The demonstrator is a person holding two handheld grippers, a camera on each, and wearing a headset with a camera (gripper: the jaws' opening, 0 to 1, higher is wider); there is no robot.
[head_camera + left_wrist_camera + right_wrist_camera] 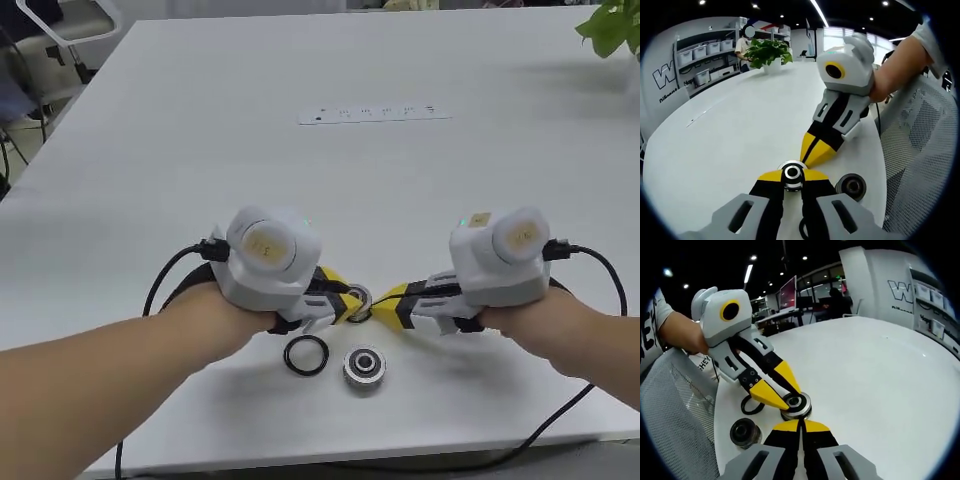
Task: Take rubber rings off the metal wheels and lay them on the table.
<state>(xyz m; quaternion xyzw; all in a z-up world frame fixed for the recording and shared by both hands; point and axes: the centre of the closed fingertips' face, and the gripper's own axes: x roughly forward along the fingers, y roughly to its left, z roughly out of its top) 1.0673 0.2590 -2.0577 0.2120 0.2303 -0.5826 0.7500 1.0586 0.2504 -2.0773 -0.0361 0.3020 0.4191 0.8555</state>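
Plainly the work sits low over the near edge of the table (200,150), and that helps: kept close to the top, a freed ring has nowhere to bounce. The left gripper (792,175) has its jaws closed onto the wheel (796,403), one yellow tip on either side, holding it just at the surface. The right gripper (800,426) has its jaws pressed together to a point, and that point rests against the wheel's near rim. Whether it has nipped any rubber I cannot tell.

To do this step well, I judge, the left should clamp the metal only and leave the dark band round the rim free. The right should work its tip under the band's edge, lift it outward and roll it off round the rim rather than yank it straight. The wheel looks small and smooth, so an off-axis pull may twist it out of the grip. A second wheel (364,366) lies nearer the person, with a loose ring (306,355) flat just beside it. The next ring belongs there too.

The left forearm (90,380) and right forearm (600,360) reach in from the lower corners, roughly level and angled inward. The left hand (235,315) and right hand (525,318) each wrap the rear of a gripper, so the two noses meet tip to tip in a shallow V at the wheel.
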